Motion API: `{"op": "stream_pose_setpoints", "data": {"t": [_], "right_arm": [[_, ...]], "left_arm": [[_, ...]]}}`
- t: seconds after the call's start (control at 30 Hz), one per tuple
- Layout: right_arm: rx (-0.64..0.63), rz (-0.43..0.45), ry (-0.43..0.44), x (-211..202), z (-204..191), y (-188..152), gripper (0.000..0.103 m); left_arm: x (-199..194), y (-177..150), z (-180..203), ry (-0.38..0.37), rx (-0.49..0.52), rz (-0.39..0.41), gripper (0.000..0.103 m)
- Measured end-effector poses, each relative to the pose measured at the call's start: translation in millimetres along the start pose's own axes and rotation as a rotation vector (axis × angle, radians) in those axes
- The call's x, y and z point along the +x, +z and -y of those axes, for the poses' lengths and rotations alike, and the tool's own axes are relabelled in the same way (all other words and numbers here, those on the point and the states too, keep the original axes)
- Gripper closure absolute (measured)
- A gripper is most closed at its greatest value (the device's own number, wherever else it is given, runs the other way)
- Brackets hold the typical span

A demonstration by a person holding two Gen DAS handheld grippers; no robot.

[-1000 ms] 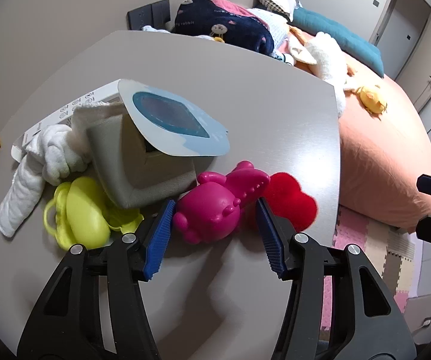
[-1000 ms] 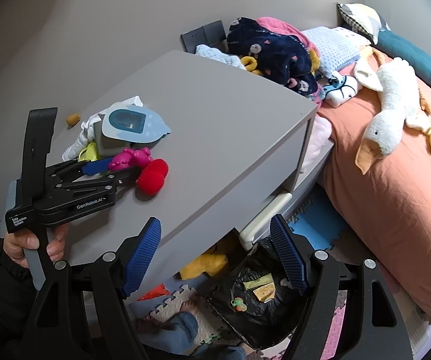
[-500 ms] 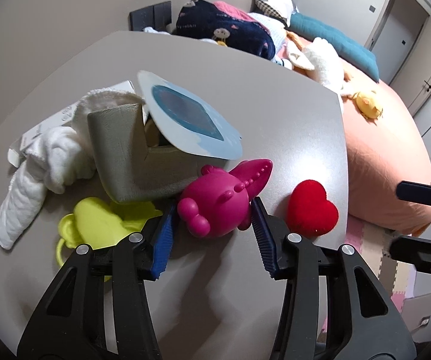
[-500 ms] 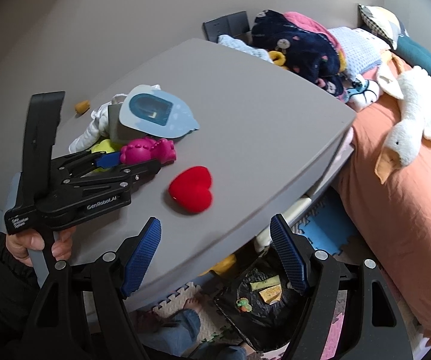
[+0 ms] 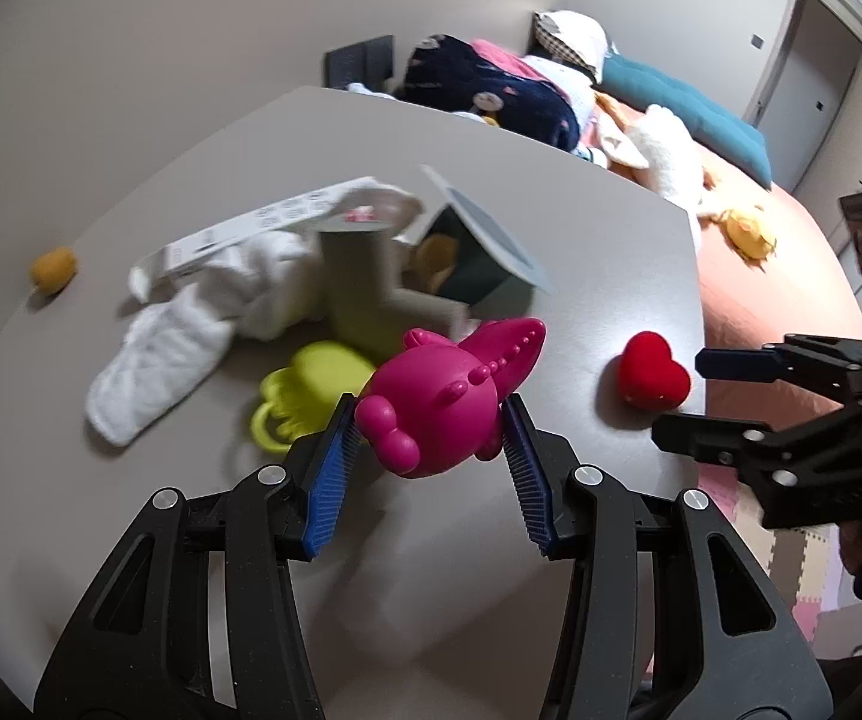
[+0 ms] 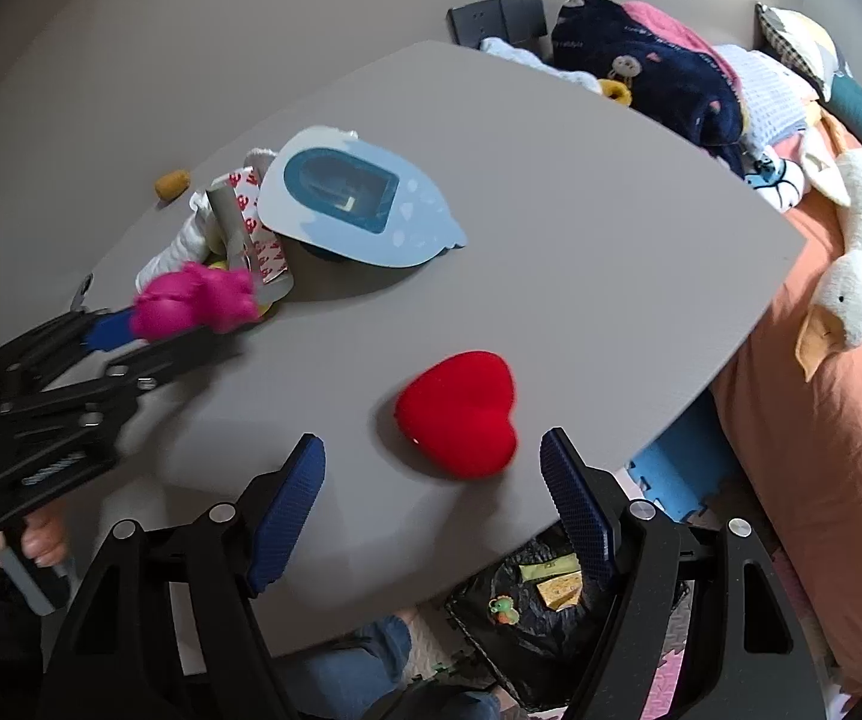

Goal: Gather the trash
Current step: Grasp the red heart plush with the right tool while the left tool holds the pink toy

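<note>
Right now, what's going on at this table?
A person with a handheld gripper in each hand is clearing clutter off a grey table. The left gripper is clamped on a pink toy, lifted off the tabletop. The right gripper hangs open around a red heart, not gripping. A black trash bag sits open on the floor below.

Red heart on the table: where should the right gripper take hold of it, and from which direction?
Probably across its two rounded lobes, coming down from above. The red heart lies flat near the table edge, alone, with bare surface on both sides. The right gripper hangs open just short of it, jaws wider than the heart, so a short move forward and down would straddle it.
</note>
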State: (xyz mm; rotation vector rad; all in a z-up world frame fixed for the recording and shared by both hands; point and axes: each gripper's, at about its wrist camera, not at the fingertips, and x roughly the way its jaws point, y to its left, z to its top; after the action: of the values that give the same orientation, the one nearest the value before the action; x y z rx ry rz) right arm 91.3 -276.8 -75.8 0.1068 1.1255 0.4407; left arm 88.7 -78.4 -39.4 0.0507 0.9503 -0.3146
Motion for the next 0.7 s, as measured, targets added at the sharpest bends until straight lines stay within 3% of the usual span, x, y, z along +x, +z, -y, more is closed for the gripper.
{"op": "stream_pose_setpoints", "data": {"t": [0.27,0.37,0.43,0.7], "right_arm": [[-0.019,-0.019,-0.015,16,-11,8,0.038],[-0.025,-0.031,-0.027,22,-13,10,0.048],[-0.029,-0.021,-0.041,23,-14,11,0.061],[-0.021,0.006,-0.028,14,-18,12,0.062]], "left_arm": [[-20,-9,-18,0.036,-0.038,0.02,0.055],[-24,-12,-22,0.043,-0.048,0.026,0.056],[-27,-14,-24,0.049,-0.054,0.029,0.055],[-37,-20,-25,0.057,-0.051,0.04,0.056]]}}
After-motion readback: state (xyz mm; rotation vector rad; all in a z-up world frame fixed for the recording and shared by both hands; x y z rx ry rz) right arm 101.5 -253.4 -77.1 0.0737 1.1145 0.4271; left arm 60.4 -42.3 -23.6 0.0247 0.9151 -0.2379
